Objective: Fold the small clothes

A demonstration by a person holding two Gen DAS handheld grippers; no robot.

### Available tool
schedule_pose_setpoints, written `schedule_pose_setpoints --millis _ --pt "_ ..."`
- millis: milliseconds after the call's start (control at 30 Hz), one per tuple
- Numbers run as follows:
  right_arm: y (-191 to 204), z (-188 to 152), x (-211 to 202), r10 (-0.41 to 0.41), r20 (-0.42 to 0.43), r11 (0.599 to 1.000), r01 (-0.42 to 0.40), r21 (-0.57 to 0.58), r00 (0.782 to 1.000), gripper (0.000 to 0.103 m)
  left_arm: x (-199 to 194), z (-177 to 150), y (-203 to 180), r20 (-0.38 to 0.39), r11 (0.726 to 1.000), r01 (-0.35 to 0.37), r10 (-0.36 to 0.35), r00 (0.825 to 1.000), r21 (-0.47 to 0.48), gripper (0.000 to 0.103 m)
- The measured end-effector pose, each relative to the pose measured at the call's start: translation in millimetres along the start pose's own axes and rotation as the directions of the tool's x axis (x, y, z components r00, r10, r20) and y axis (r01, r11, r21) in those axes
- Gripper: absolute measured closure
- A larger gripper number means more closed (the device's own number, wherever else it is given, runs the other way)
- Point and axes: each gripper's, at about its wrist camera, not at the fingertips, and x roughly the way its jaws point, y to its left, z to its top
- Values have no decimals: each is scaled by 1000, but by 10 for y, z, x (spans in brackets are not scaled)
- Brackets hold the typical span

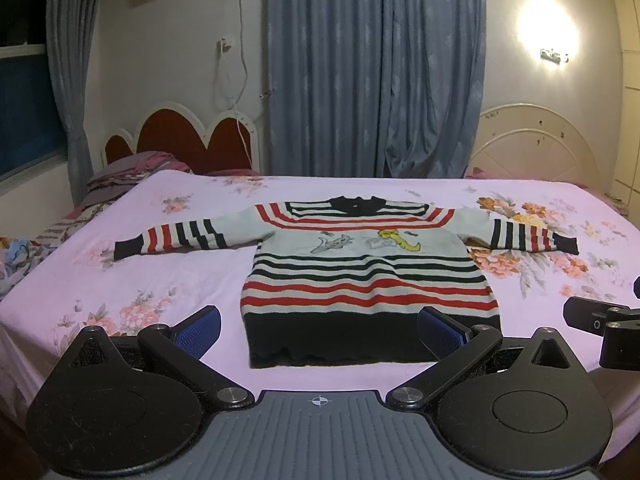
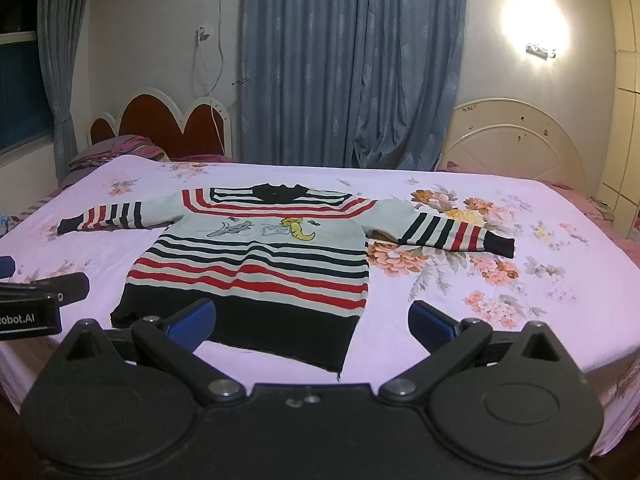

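The sweater (image 1: 370, 276) is pale grey with red and black stripes across chest, body and both sleeves, a black collar at 12 o'clock, a broad black hem at 6 o'clock, and grey and yellow cartoon figures at its centre. The bed sheet (image 1: 160, 272) is pink with peach and orange flower prints. The curtains (image 1: 376, 68) are blue-grey. Both tongs (image 1: 320, 330) (image 2: 314, 326) are black with blue pads (image 1: 200, 330).

Dim room, glaring wall lamp (image 1: 547, 26) upper right — purple cast, fisheye-bent edges, dark corners
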Motion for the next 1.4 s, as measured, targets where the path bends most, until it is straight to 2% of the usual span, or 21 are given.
schedule_pose_setpoints --millis 300,433,533,633,833,933,1033,1200,1300,1400 --pt "-29 -25 23 -2 -4 1000 2 12 1000 1 29 -9 -6 -8 1000 5 -5 1000 1 0" --pt "-92 -7 142 -26 -2 999 26 30 1000 1 130 -1 -35 -10 1000 -1 2 1000 24 0" --pt "-152 34 274 -32 -3 997 32 66 999 1 266 49 -8 -12 1000 -1 1 1000 2 0" --pt "-195 95 471 10 -8 995 -9 97 1000 1 500 109 66 -29 999 41 -42 999 -33 0" --pt "-246 273 915 -10 -28 989 14 144 1000 1 1057 322 102 -3 994 95 -96 995 -61 0" --pt "-271 384 1119 -48 -39 986 53 157 998 1 1313 457 75 -22 991 126 -127 992 -54 0" --pt "-328 487 1289 -61 -62 978 72 194 996 1 1552 592 68 -46 973 226 -228 973 -42 0" --pt "-471 542 1580 -63 -120 961 93 262 991 1 1937 712 23 -76 974 219 -223 972 -56 0" --pt "-604 537 1682 -85 -129 945 121 304 988 10 2151 717 -24 -83 971 232 -237 968 -63 0" --pt "-790 547 1770 -120 -127 928 157 337 985 22 2352 716 -105 -96 969 235 -242 966 -77 0"
